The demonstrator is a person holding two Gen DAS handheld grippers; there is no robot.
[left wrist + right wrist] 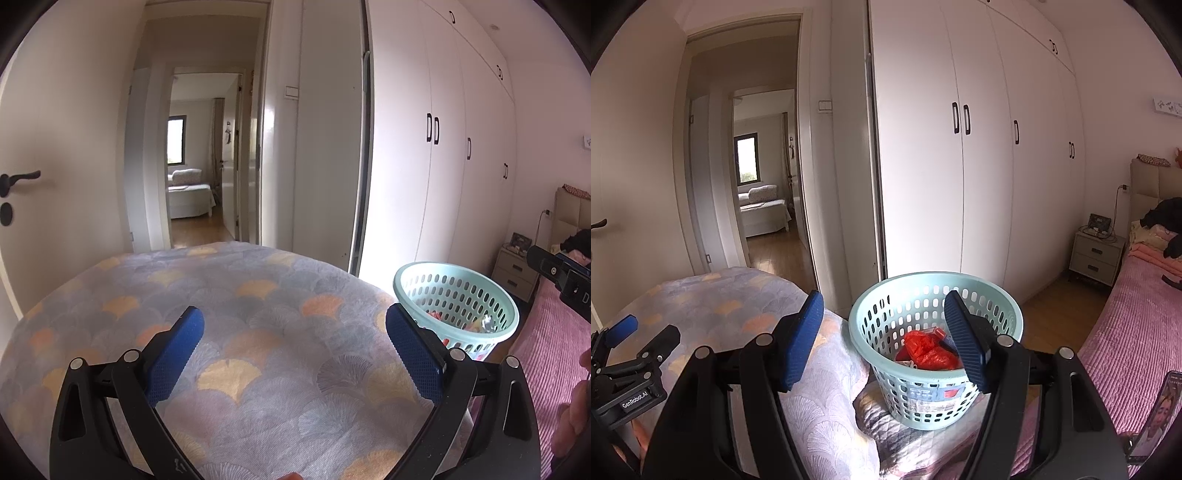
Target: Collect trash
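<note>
A pale green perforated basket (871, 325) stands beside a quilt-covered surface. Inside it lie a red plastic bag (925, 349) and other wrappers. The basket also shows in the left wrist view (413, 273), holding colourful scraps. My right gripper (882, 341) is open and empty, held just above the basket's near rim. My left gripper (293, 345) is open and empty above the fan-patterned quilt (229, 295). The left gripper also shows at the left edge of the right wrist view (635, 339).
White wardrobe doors (960, 166) stand behind the basket. A pink bed (1137, 332) lies to the right, with a nightstand (1095, 256) beyond. An open doorway (764, 184) leads to a hallway. A phone (1156, 417) lies at the lower right.
</note>
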